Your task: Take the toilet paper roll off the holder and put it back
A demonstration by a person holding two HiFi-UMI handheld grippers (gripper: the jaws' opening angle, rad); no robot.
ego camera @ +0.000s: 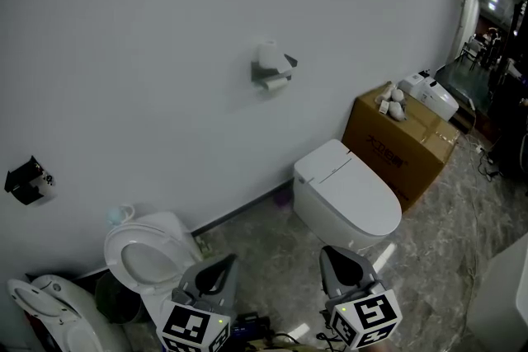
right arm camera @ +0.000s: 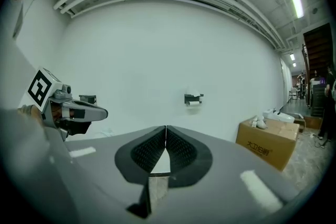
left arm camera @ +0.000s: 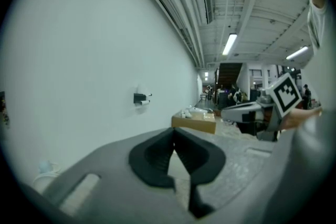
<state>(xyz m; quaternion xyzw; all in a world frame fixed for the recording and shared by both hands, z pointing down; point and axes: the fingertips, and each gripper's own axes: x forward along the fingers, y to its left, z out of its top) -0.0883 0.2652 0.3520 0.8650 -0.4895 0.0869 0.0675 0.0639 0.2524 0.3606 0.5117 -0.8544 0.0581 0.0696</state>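
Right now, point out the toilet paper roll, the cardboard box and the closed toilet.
toilet paper roll [right arm camera: 194, 104], right gripper view, the roll's white front.
cardboard box [ego camera: 394, 152], head view, its printed front side.
closed toilet [ego camera: 351, 187], head view, middle of its lid.

White wall [ego camera: 165, 21], marbled floor [ego camera: 260, 239], a closed toilet [ego camera: 351, 194] beside a cardboard box [ego camera: 404, 151].

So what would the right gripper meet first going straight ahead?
The right gripper would probably meet the bare wall just left of the toilet paper holder; depth is unclear.
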